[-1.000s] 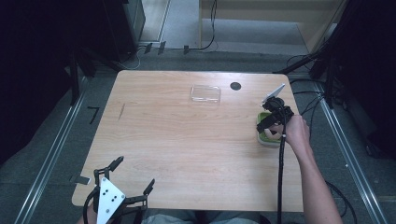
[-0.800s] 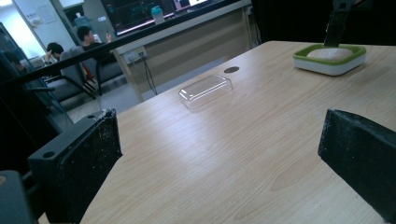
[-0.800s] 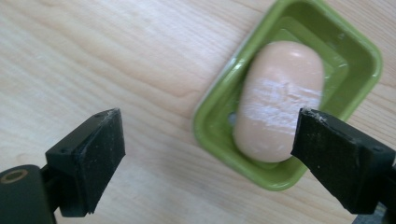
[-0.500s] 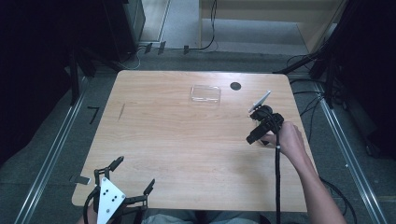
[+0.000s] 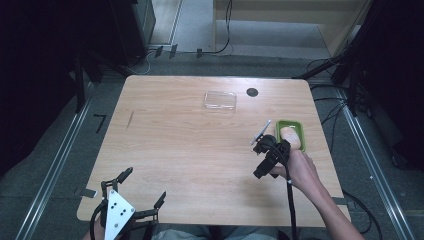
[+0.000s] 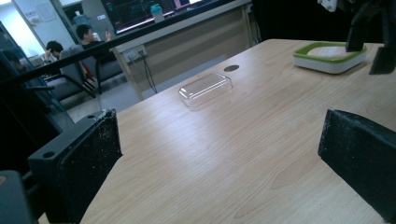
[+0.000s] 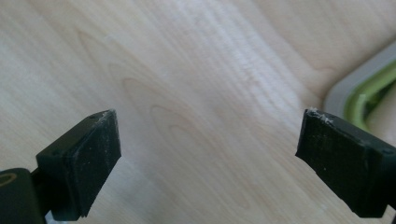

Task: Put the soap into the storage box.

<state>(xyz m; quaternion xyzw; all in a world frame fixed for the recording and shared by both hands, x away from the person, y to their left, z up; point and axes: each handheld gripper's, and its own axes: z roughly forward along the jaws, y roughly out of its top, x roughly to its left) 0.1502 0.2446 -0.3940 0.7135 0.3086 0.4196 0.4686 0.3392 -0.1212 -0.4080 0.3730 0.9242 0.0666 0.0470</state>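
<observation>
At the right edge of the wooden table, the right gripper hangs just beside the green-rimmed container. Its jaws are spread wide and nothing is between them but bare wood. The container sits near the table's right side with something pale inside and no cover on it.

The clear plastic lid lies at the far middle of the table, near the dark cable hole. It is well apart from the container, farther away from the person and to the left of the right gripper. Its long axis runs across the table, side to side. The right hand is much the nearer of the two. The left gripper rests at the near left corner, also spread wide and holding nothing, with the whole tabletop between it and the lid.

A second ago the right gripper stood over the container. It has since moved off it, left and toward the person, and its jaws have just been opening with nothing between them. The left gripper, lid and container lie where they did.

The likely next move is a reach forward and left for the lid, with the jaws set across its short side.
</observation>
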